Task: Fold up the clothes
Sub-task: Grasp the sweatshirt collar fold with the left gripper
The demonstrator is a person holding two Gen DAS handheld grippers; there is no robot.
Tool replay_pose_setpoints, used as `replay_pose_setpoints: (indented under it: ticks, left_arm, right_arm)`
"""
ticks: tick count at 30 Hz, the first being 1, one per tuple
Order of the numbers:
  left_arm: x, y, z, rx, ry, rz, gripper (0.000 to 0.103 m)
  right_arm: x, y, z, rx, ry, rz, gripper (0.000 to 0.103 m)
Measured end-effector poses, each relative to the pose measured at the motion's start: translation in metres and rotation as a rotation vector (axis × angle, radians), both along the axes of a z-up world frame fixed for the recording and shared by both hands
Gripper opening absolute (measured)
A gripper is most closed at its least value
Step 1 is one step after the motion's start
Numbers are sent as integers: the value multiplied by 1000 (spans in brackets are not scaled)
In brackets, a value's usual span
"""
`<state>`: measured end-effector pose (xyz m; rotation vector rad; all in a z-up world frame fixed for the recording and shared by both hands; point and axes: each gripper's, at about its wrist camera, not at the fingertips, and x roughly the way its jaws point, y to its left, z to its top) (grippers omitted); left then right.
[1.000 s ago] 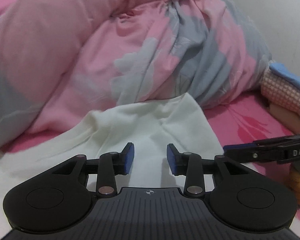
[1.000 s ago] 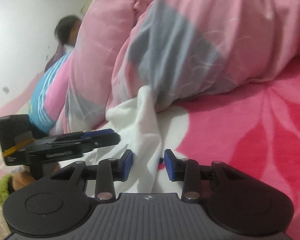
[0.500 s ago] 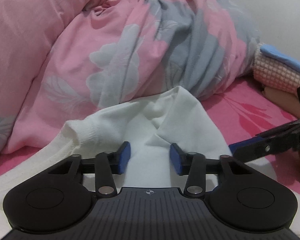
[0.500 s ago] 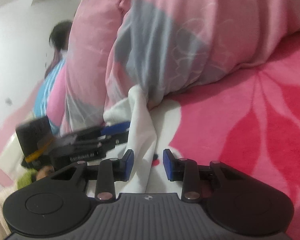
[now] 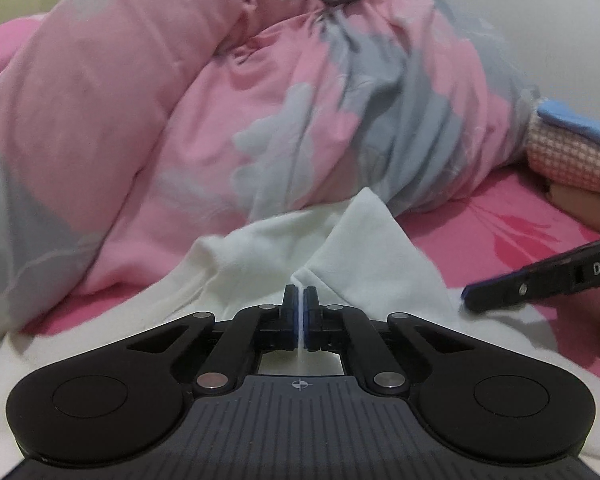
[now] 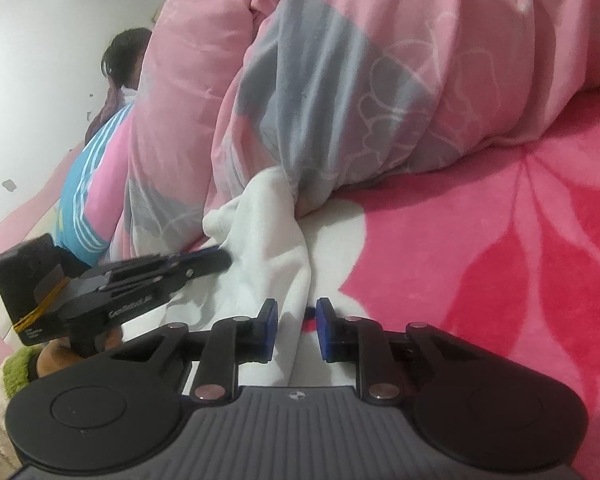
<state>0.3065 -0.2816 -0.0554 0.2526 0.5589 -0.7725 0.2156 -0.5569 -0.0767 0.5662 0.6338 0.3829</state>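
Observation:
A white garment [image 5: 364,248] lies on the pink bed, its far end against the pink and grey duvet. My left gripper [image 5: 300,304] is shut on a raised fold of this white garment, a thin edge of cloth showing between its pads. In the right wrist view the same white garment [image 6: 272,236] runs from the duvet toward me. My right gripper [image 6: 296,320] is open with a ridge of the cloth standing between its blue pads, not pinched. The left gripper [image 6: 204,266] shows there from the side, and the right gripper [image 5: 476,294] shows in the left wrist view.
A bulky pink and grey duvet [image 5: 260,112] fills the back. A pink floral blanket [image 6: 480,248] covers the bed. Folded clothes [image 5: 568,152] are stacked at the right by the wall. A person in a blue striped top [image 6: 96,184] lies behind the duvet.
My left gripper went from open to shut, pinching a fold of the white garment. The right gripper stayed open and edged closer along the cloth.

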Motion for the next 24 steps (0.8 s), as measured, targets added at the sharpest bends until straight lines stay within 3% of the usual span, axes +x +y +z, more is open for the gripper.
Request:
replay_pose_setpoints:
  ticks: [3,11,16,18,19,20,24]
  left_arm:
    - [0,3,-4,29,4,15,0]
    - [-5,-2,-11,61,-53,28,0]
    - [-6,-11,-7,129,-76,33,4]
    - [-6,-14,-5,157,-84,35,10]
    - [-7,-16,-4,171,-88,36,20]
    - [-5,-12,3,146,-82,51,26]
    - [3,0,32,23,-41,86,31]
  right_arm:
    - [-2,3,4,-9,-32,-15,22]
    - [6,15,2,-56,-12,1,27]
    - [6,18,2,-64,-11,18,28]
    - [5,18,2,-66,-9,19,27]
    - [5,18,2,-66,-9,19,28]
    - [5,18,2,-66,-8,19,27]
    - [4,17,2,-62,-6,17,27]
